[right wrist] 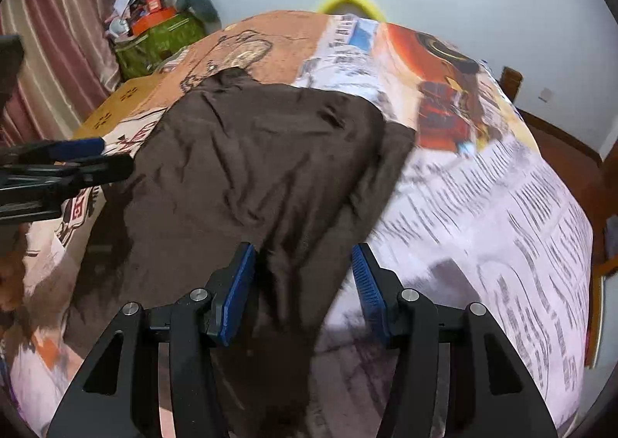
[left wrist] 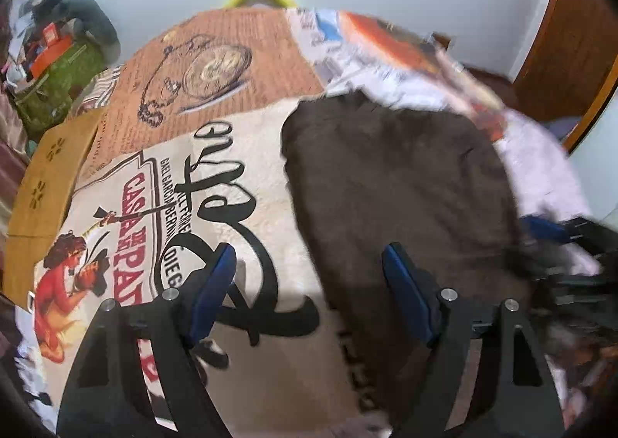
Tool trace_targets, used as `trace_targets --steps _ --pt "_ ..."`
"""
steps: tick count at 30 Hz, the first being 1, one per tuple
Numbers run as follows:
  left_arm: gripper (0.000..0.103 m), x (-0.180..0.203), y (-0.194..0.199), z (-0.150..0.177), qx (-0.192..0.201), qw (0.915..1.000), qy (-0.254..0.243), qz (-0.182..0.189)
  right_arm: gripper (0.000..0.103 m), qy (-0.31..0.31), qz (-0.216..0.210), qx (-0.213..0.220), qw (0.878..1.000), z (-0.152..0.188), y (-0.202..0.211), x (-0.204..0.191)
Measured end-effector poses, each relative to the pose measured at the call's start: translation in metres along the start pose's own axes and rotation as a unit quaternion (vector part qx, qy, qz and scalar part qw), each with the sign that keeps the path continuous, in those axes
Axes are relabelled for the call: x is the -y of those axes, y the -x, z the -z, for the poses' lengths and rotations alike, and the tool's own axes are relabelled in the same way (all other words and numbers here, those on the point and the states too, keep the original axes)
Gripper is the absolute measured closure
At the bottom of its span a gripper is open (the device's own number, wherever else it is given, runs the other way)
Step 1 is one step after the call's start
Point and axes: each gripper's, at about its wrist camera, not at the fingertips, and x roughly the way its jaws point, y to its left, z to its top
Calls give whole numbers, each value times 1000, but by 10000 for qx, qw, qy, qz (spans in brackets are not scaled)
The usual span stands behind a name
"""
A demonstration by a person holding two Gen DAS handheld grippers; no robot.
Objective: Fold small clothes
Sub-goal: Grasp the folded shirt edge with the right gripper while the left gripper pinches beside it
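Now, reading from left to right across the bed, you first meet the striped curtain (right wrist: 58,32) and the green bag (right wrist: 158,44) heaped with clutter in the far corner. A yellow box (left wrist: 46,183) sits at the left edge of the printed bedspread (left wrist: 216,63), whose panels show a pocket watch, large black script and, further right, orange pictures and newspaper-style text.

Your left gripper (left wrist: 309,283) hangs over the spread with its blue pads (left wrist: 214,283) standing wide apart and nothing between them but the printed cloth below; the left pad is over the black script, the right pad over the near left part of the brown garment (left wrist: 398,183). In the right wrist view the same gripper enters from the left edge, beside the garment's left border.

That brown garment, the thing you are folding, lies spread on the middle of the bed, creased, with one layer lapped over another along its right side (right wrist: 394,152).

Your right gripper (right wrist: 305,283) is over the garment's near edge. Its jaws are parted; a ridge of brown fabric lies between them, and the pads (right wrist: 367,283) do not press on it. The right pad is over the newsprint panel. Motion blur softens both views.
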Motion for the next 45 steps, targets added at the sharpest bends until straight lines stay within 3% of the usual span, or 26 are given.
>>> trace_targets --steps 1,3,8,12,15,19,24,27,29,31,34,36,37,39,45 --pt "22 0 -7 1 -50 9999 -62 -142 55 -44 15 -20 10000 2 5 4" --pt "21 -8 -11 3 -97 9999 65 -88 55 -116 60 -7 9999 2 16 11" --pt "22 -22 9 7 -49 9996 205 -190 54 -296 -25 98 9995 -4 33 21" --pt "22 -21 33 13 64 9993 292 224 36 -649 -403 151 9970 -14 29 22" --pt "22 -14 38 14 41 9974 352 627 35 -784 -557 50 9954 -21 12 17" --pt "22 -2 26 10 -4 9955 296 897 35 -779 -406 -101 9961 -23 -11 12" --pt "43 6 -2 -1 -220 9927 379 1127 33 -731 -573 -112 9956 -29 -20 10" --pt "43 7 -10 -4 -147 9912 493 1223 33 -841 -727 -117 9937 -31 -28 12" --pt "51 5 -12 -6 -93 9894 605 1319 33 -944 -788 -56 9924 -32 -31 14" --pt "66 1 -14 -7 -66 9878 733 1372 37 -1014 -840 -30 9913 -34 -31 15" --pt "78 -4 -17 -10 -51 9827 941 1594 59 -1104 -975 -41 9891 -35 -34 15" --pt "82 -6 -20 -11 -82 9802 1030 1687 80 -1267 -1160 -112 9851 -36 -38 16" --pt "85 -6 -21 -12 -93 9802 1043 1682 85 -1333 -1249 -141 9831 -37 -40 18" --pt "89 -3 -18 -12 -66 9818 986 1621 89 -1432 -1369 -173 9800 -37 -40 19" --pt "95 -1 1 -11 152 9880 761 1338 92 -978 -1079 -73 9893 -39 -21 0"
